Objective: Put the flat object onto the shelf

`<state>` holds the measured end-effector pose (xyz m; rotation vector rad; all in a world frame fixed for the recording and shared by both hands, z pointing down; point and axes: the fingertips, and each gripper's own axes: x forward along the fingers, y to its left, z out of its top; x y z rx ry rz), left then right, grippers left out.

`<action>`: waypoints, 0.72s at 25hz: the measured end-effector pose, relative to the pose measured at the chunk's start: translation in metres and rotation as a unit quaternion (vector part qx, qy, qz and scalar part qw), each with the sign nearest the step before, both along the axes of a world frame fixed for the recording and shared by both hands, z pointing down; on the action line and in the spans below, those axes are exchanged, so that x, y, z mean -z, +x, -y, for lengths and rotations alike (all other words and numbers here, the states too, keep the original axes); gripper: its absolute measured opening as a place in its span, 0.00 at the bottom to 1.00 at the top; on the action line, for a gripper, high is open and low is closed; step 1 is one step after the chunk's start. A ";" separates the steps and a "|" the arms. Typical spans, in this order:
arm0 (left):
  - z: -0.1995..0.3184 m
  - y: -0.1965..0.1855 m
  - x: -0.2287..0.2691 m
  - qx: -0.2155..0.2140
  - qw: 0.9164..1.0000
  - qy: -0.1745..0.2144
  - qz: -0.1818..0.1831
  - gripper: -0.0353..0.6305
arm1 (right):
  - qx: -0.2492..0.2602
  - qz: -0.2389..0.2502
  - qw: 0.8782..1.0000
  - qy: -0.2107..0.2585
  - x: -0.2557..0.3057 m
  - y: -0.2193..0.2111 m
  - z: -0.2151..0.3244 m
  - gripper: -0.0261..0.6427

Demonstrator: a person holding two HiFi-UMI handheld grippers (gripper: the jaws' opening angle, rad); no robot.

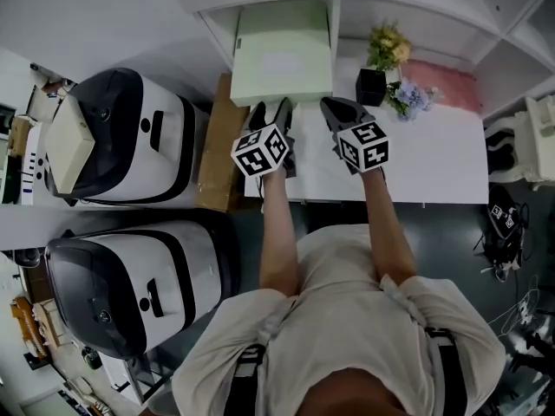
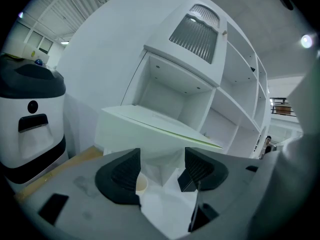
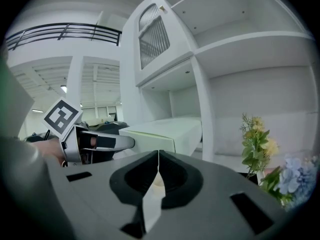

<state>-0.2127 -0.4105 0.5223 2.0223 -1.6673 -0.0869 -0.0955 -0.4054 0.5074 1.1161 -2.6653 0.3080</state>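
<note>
Reads as smooth, matt pale-green card on the flat object (image 1: 282, 55). Looks like smooth white laminate with a faint sheen on the shelf (image 1: 416, 11) and table (image 1: 434, 163). Shines as glossy white and black plastic on the two machines (image 1: 130, 159). Shows raw brown cardboard (image 1: 217, 154), and matt grey plastic on the left gripper (image 2: 161, 169) with ribbed black pads (image 2: 125, 171).

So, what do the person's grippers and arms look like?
The left gripper and the right gripper both have grey bodies, black ridged pads and a white cube with black square markers. The person wears a pale beige short-sleeved T-shirt with dark shoulder straps; the forearms are uncovered.
</note>
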 end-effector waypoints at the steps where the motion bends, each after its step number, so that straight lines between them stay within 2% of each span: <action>1: 0.003 0.000 0.000 0.001 1.000 -0.001 0.002 0.47 | 0.001 -0.001 1.000 0.000 0.001 0.000 0.002 0.14; 18: 0.037 -0.005 0.001 0.008 1.000 0.002 0.001 0.47 | 0.002 -0.009 1.000 -0.009 -0.004 -0.004 0.031 0.14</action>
